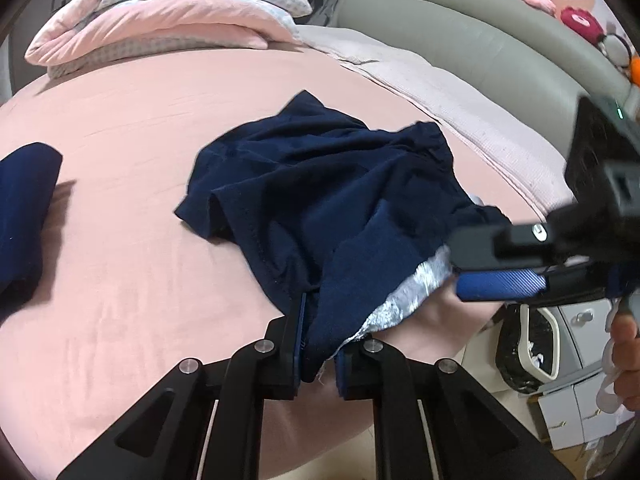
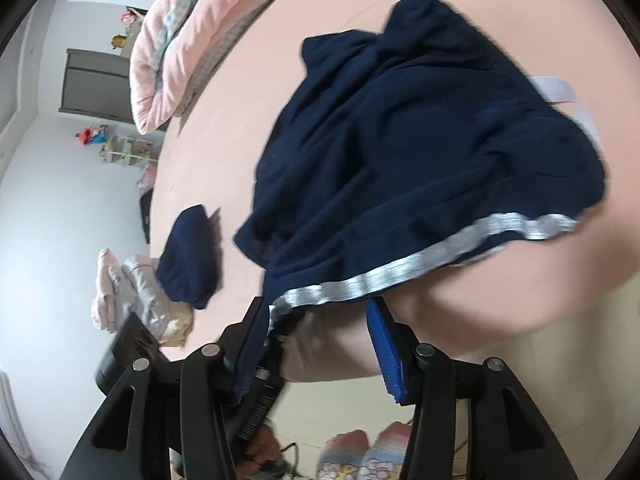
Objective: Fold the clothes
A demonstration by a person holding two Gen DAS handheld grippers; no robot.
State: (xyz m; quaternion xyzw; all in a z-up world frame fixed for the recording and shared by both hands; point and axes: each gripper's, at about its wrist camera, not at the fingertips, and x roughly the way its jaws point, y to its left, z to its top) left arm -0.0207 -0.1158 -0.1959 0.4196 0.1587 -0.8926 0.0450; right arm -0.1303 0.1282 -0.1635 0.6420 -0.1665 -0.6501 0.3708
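Observation:
A crumpled navy garment [image 1: 320, 184] with a silver waistband [image 1: 408, 292] lies on the pink bed; it also shows in the right wrist view [image 2: 420, 152]. My left gripper [image 1: 318, 356] is shut on the garment's near edge. My right gripper [image 2: 320, 320] is open, its fingers wide apart at the silver band [image 2: 400, 268], with navy cloth draped over its left finger [image 2: 256, 336]. The right gripper also shows at the right of the left wrist view [image 1: 500, 272], beside the waistband.
A folded navy garment [image 1: 24, 216] lies at the bed's left, also in the right wrist view [image 2: 192, 256]. A pink quilt [image 1: 160, 12] sits at the far end. A grey headboard [image 1: 480, 32] with plush toys is at the right. White drawers [image 1: 580, 400] stand beside the bed.

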